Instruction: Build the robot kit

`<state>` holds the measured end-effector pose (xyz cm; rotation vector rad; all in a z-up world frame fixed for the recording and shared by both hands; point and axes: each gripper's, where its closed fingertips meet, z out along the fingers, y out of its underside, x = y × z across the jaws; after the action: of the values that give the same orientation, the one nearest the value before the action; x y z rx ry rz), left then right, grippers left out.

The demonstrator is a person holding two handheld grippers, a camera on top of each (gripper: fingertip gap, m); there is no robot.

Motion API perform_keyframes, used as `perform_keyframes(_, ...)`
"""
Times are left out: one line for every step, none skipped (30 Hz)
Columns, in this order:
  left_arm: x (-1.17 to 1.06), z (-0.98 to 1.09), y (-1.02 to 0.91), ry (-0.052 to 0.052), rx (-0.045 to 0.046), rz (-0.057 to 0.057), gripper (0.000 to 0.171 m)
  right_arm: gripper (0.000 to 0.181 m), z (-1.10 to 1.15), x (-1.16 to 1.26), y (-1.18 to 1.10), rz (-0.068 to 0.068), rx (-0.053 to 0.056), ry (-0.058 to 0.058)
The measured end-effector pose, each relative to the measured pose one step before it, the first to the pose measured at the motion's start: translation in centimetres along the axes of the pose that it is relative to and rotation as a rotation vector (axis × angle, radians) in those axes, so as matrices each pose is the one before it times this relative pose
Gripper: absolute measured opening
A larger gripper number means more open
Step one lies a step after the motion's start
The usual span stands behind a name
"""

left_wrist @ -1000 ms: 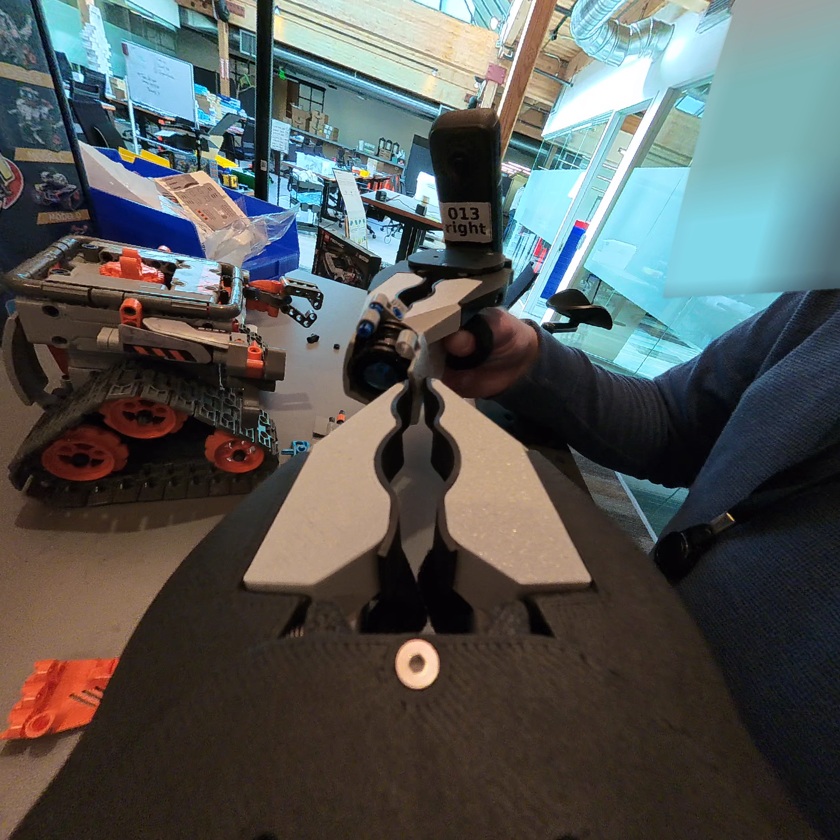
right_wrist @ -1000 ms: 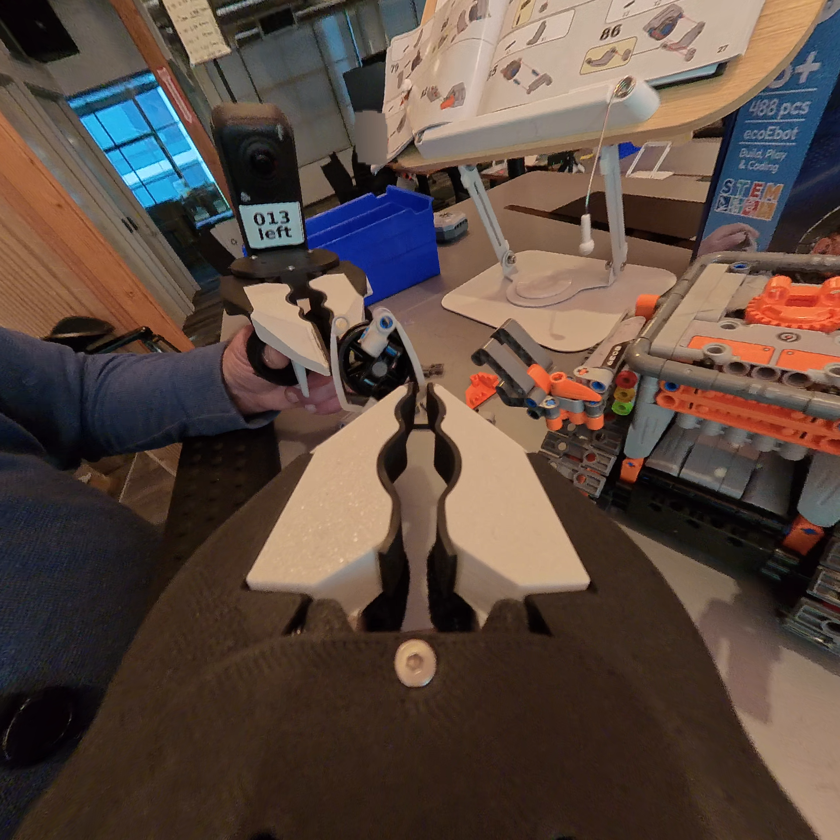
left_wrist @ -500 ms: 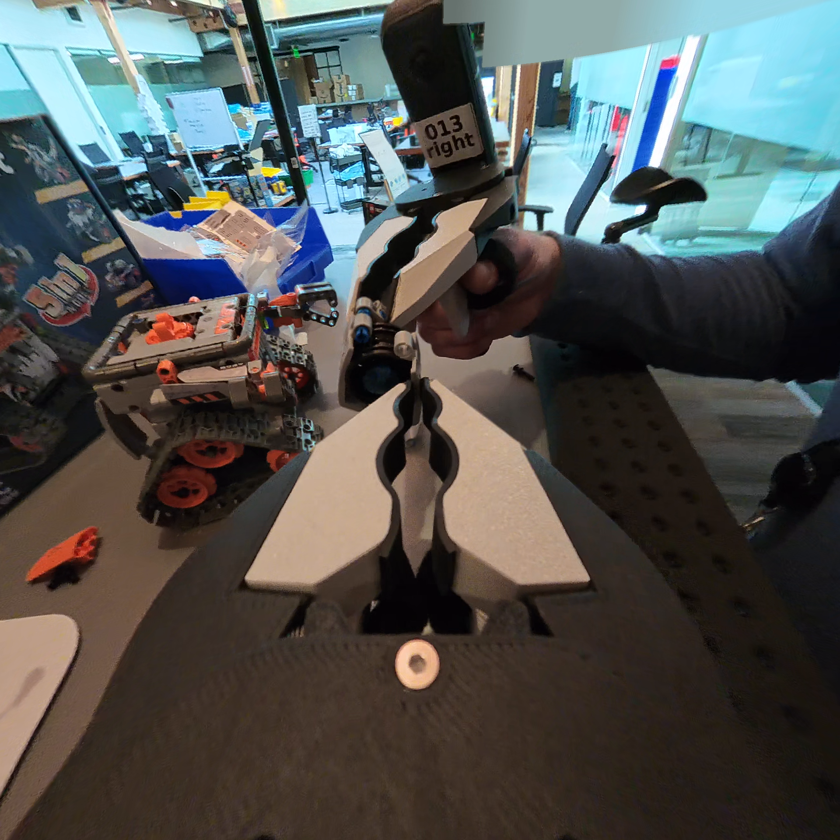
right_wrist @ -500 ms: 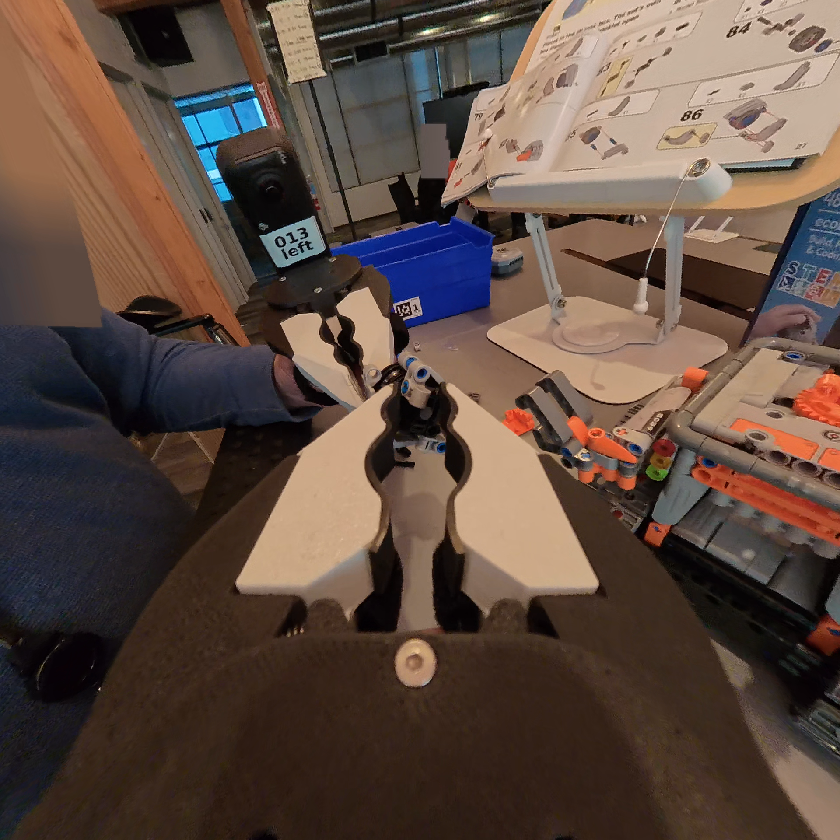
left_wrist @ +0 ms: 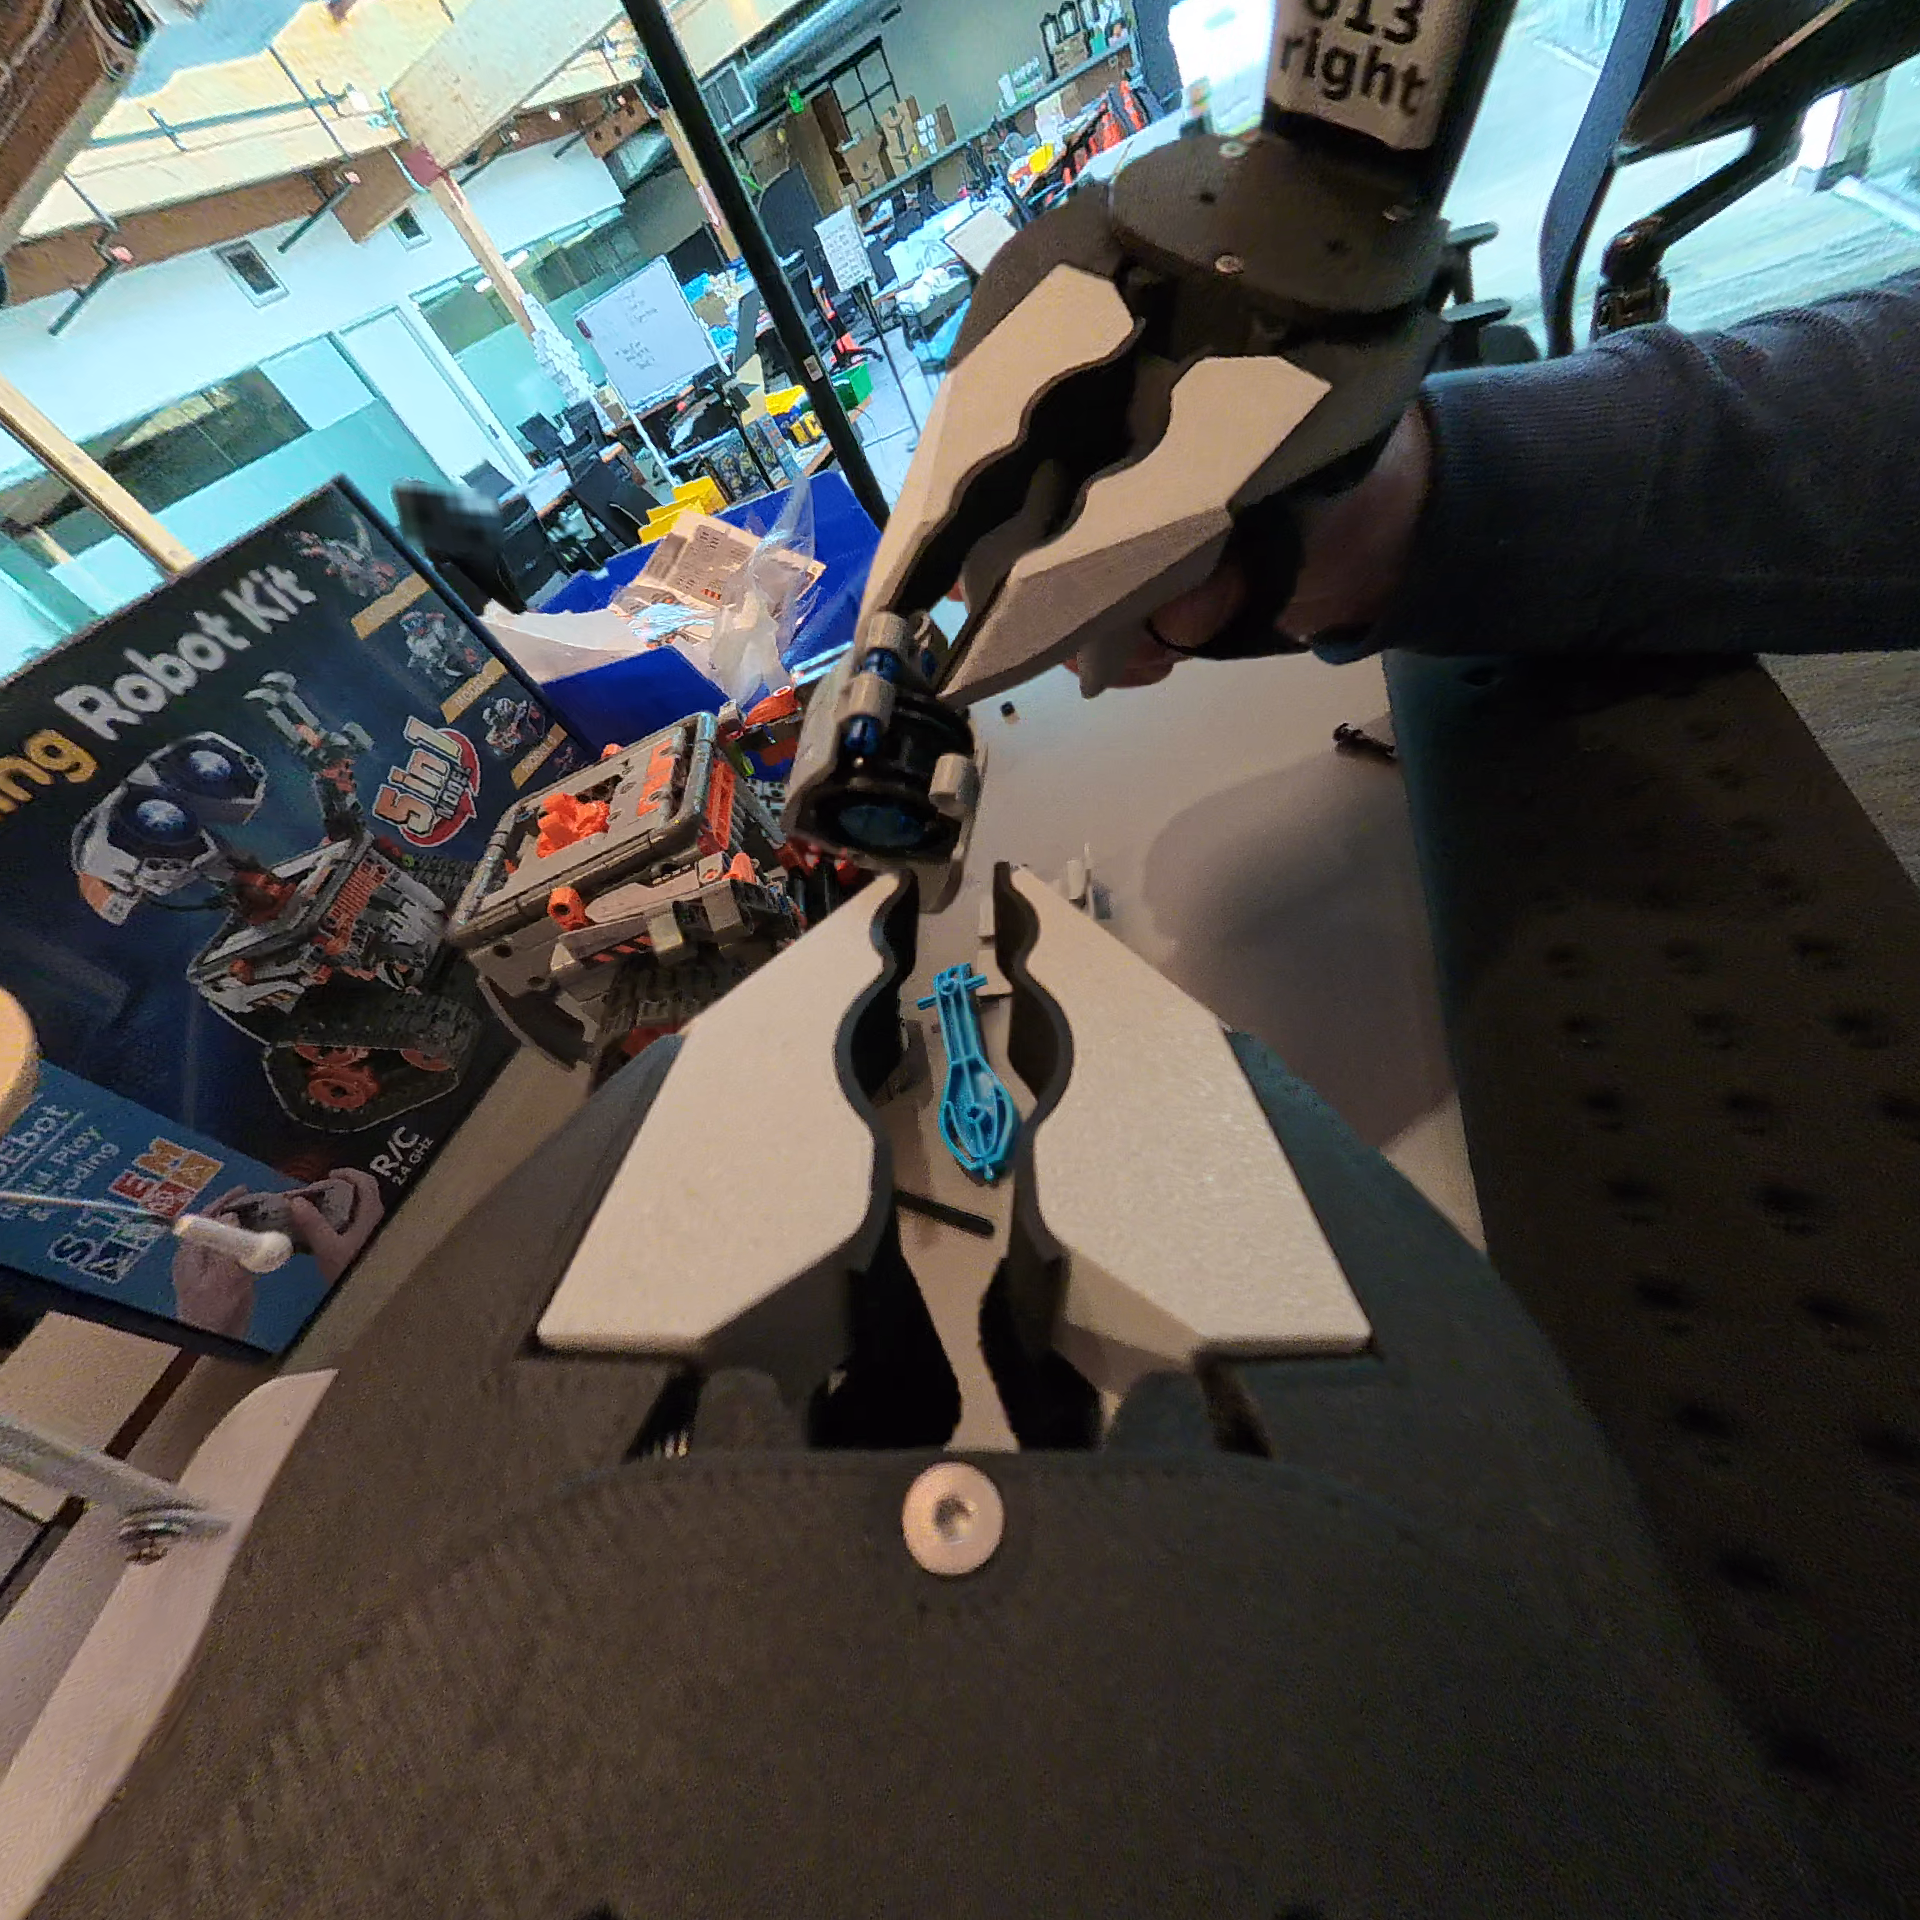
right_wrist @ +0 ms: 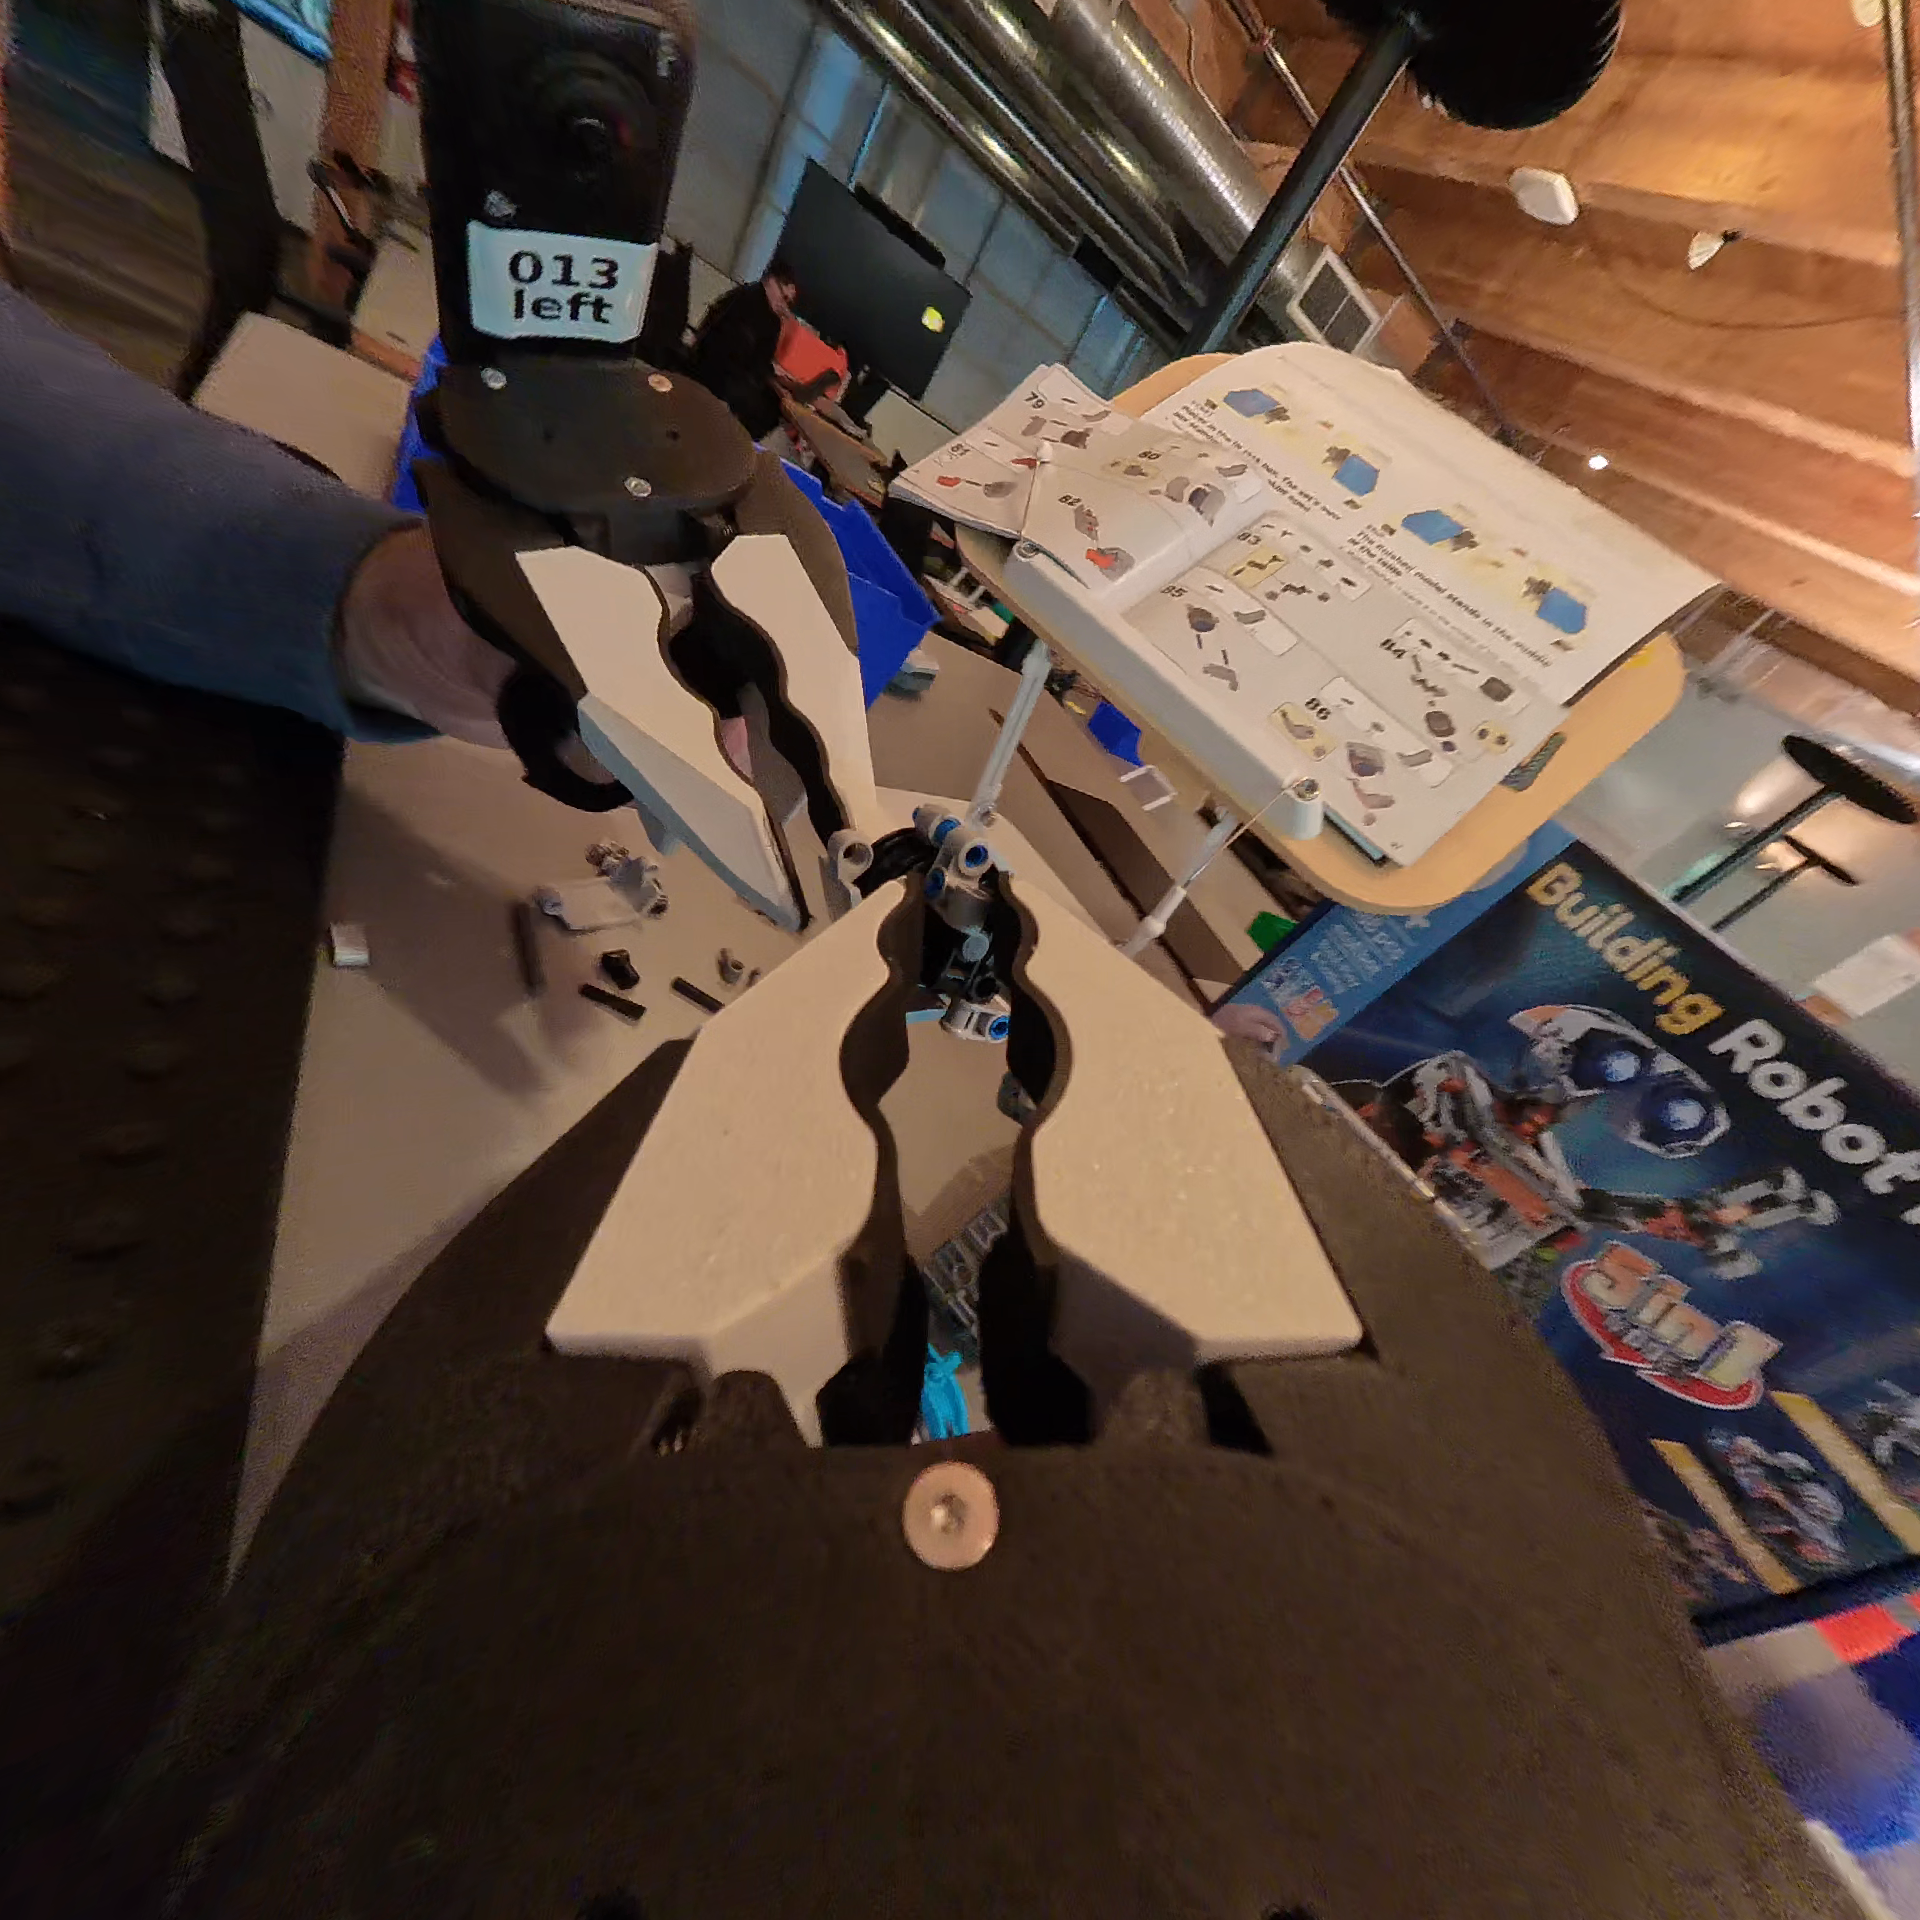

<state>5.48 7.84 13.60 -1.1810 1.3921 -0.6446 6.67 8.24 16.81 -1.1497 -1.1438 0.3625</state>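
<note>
Since half a second ago: left gripper (left_wrist: 940, 883) parted, fingers now spread, tips just beside the wheel sub-assembly (left_wrist: 883, 769). Right gripper (right_wrist: 961, 904) pinches it, held above the table (left_wrist: 1195, 790). Item: small, light, rigid plastic; pins likely pop loose. Grip the grey frame, not the pins. Tracked model (left_wrist: 623, 894) behind.
</note>
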Motion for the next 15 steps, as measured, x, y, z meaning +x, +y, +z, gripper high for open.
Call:
perform_keyframes(-0.075, 0.001, 0.161, 0.0084, 0.00026, -0.0232, 0.014, 0.010, -0.001, -0.053, -0.088, -0.0189, -0.0004, 0.0083)
perform_keyframes(-0.194, -0.033, 0.080, -0.0015, 0.00310, -0.0178, 0.015, 0.010, 0.038, -0.150, -0.042, -0.0042, -0.0011, -0.0040)
perform_keyframes(-0.196, -0.124, -0.036, -0.0005, 0.00670, -0.0122, 0.016, 0.010, 0.062, -0.020, 0.172, -0.0180, -0.0146, 0.0077)
perform_keyframes(-0.238, -0.136, -0.020, -0.0006, 0.00708, -0.0152, 0.018, 0.010, 0.099, 0.018, 0.330, -0.0391, -0.0295, 0.0164)
perform_keyframes(-0.304, -0.067, 0.124, -0.0033, -0.00001, -0.0201, 0.023, 0.010, 0.097, -0.161, 0.193, -0.0371, -0.0248, 0.0060)
perform_keyframes(-0.267, -0.033, 0.086, -0.0039, 0.00095, -0.0176, 0.029, 0.010, 0.068, -0.135, -0.128, -0.0247, -0.0063, 0.0087)
perform_keyframes(-0.070, -0.021, -0.048, 0.0041, 0.00627, -0.0131, 0.033, 0.010, 0.113, -0.084, -0.036, -0.0404, -0.0160, 0.0196)
perform_keyframes(0.062, 0.039, -0.039, 0.0098, 0.00699, -0.0118, 0.037, 0.010, 0.245, -0.248, 0.190, -0.0620, -0.0364, 0.0161)
perform_keyframes(0.061, 0.138, 0.122, 0.0098, -0.00087, -0.0165, 0.040, 0.010, 0.278, -0.371, -0.020, -0.0520, -0.0234, 0.0097)
perform_keyframes(0.107, 0.174, 0.222, 0.0136, -0.00685, -0.0185, 0.042, 0.010, 0.317, -0.255, -0.093, -0.0407, -0.0180, 0.0165)
perform_keyframes(0.049, 0.133, 0.195, 0.0091, -0.00533, -0.0128, 0.042, 0.010, 0.345, -0.362, 0.046, -0.0485, -0.0276, 0.0087)
perform_keyframes(0.090, 0.096, 0.159, 0.0107, -0.00444, -0.0102, 0.041, 0.010, 0.312, -0.347, -0.010, -0.0498, -0.0231, 0.0065)
perform_keyframes(-0.053, 0.067, 0.122, 0.0028, -0.00106, -0.0129, 0.042, 0.009, 0.241, -0.136, -0.108, -0.0344, -0.0152, 0.0143)
perform_keyframes(-0.088, -0.013, 0.011, 0.0017, 0.00443, -0.0143, 0.039, 0.009, 0.190, -0.157, -0.223, -0.0319, -0.0082, 0.0101)
perform_keyframes(-0.065, -0.068, 0.041, 0.0059, 0.00309, -0.0132, 0.038, 0.009, 0.152, -0.077, -0.177, -0.0310, -0.0118, 0.0111)
